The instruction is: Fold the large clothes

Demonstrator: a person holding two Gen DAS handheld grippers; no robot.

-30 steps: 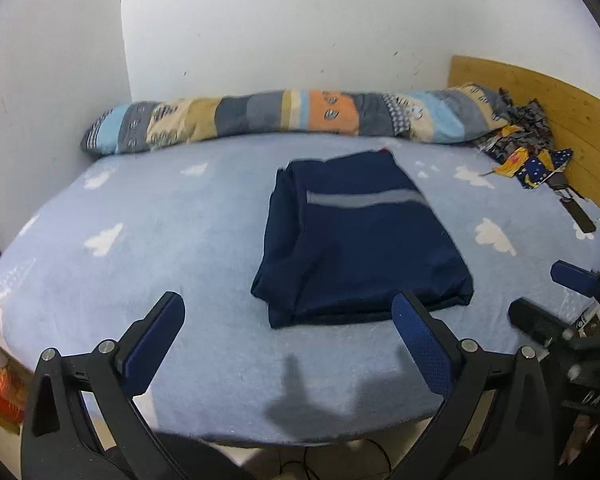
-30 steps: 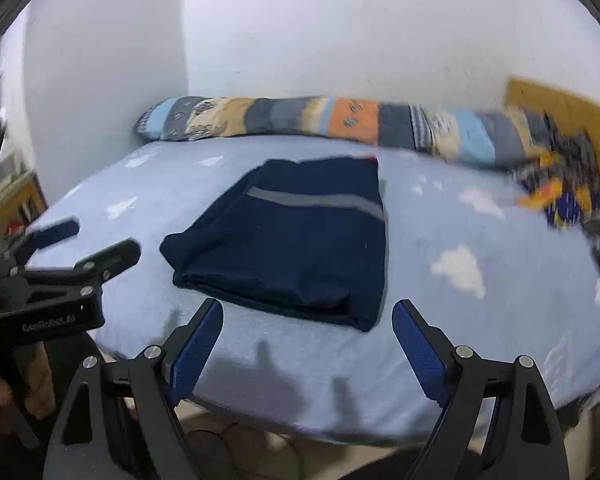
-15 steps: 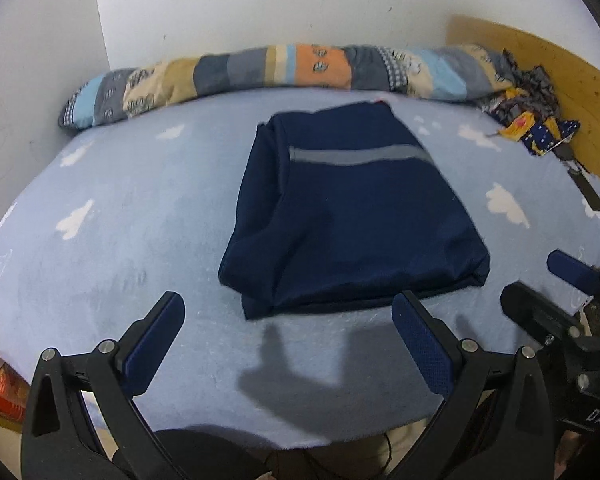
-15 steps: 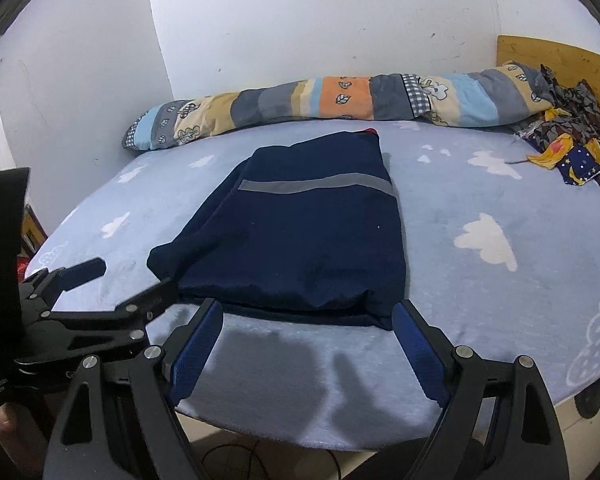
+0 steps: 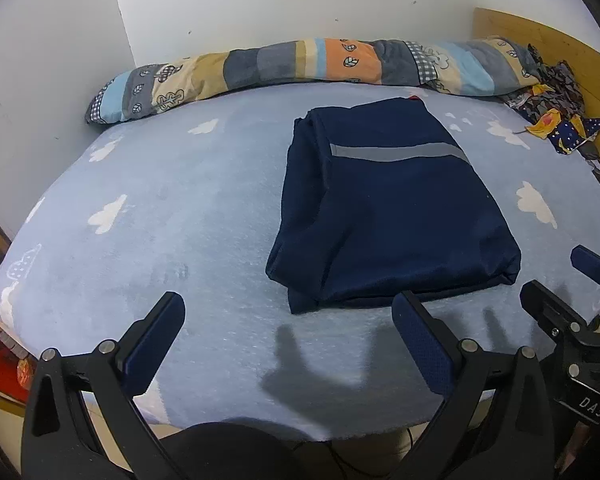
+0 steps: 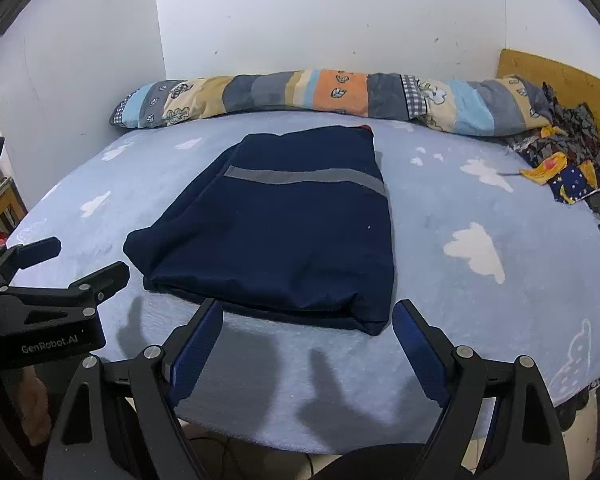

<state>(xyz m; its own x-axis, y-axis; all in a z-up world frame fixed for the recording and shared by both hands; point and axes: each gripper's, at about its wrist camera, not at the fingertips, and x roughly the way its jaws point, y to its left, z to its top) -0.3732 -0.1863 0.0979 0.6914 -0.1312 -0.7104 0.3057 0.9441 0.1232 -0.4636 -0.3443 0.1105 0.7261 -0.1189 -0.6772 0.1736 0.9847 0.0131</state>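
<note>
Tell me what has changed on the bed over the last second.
Both grippers moved in toward the folded navy garment, which now looms larger in both wrist views. The left gripper and right gripper stayed wide open, holding nothing. The garment kept its fold and place on the blue cloud sheet; the striped bolster did not shift.

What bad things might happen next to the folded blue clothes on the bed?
1. The navy garment lies near the bed's front edge; a careless tug might slide it off.
2. Its left side shows loose, uneven layers; pinching only the top one might undo the fold.
3. Both grippers, left and right, sit open and close together, so they might bump.
</note>
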